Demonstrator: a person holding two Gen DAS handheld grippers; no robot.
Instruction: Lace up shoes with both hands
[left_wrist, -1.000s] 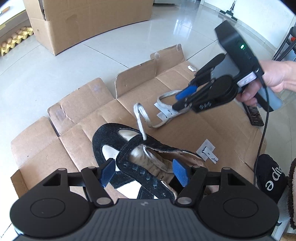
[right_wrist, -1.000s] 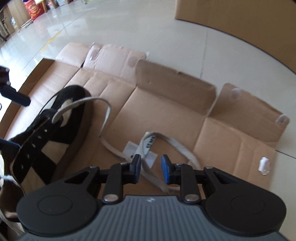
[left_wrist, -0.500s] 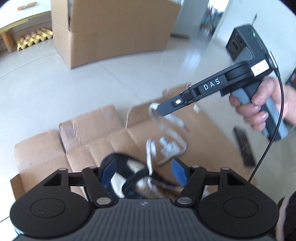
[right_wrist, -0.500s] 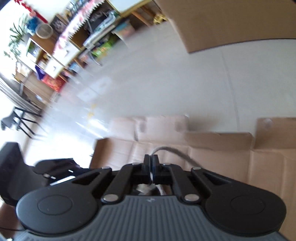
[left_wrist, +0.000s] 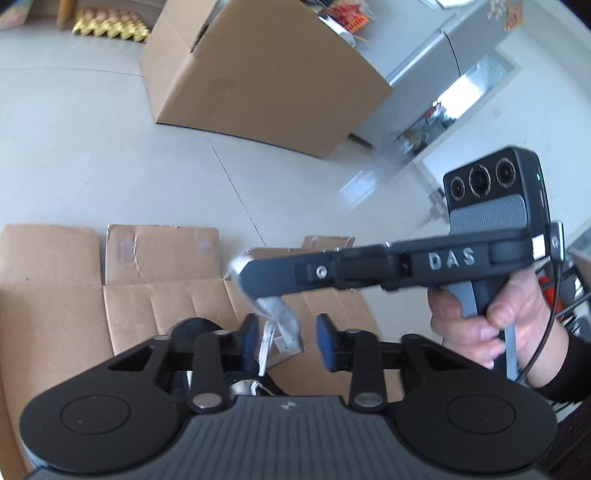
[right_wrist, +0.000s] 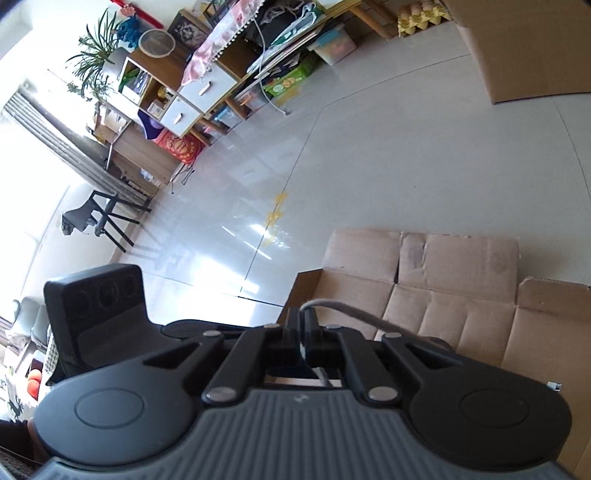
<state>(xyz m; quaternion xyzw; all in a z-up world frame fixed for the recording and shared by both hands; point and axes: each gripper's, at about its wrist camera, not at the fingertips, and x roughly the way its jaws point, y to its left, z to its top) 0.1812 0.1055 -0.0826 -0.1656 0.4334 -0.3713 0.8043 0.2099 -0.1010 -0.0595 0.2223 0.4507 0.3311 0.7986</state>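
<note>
Pale floor tiles run under a flattened cardboard sheet (left_wrist: 51, 295) that carries the work, with a big closed cardboard box (left_wrist: 258, 74) standing behind it.

At the left of the left wrist view, only a dark sliver of the black shoe (left_wrist: 192, 328) shows, low behind the left gripper (left_wrist: 286, 341), resting on the cardboard. That gripper stands wide apart, its blue pads holding nothing, with the shoelace (left_wrist: 275, 314) hanging down between them without clearly touching either.

The lace is a flat grey woven band: light, limp and easily twisted, so I judge it will sag and swing rather than hold a shape. It should be pinched flat across its width, close to the stiffer tip if it must be fed through an eyelet. The shoe itself looks soft-sided and light enough to slide on cardboard when the lace is tugged, so it wants steadying.

Further right, the right gripper (left_wrist: 247, 269) is clamped together on the lace, lifting it taut above the shoe. A hand (left_wrist: 491, 321) squeezes its handle. From its own camera, the jaws are closed on the grey band (right_wrist: 343, 310), which arcs away rightward
</note>
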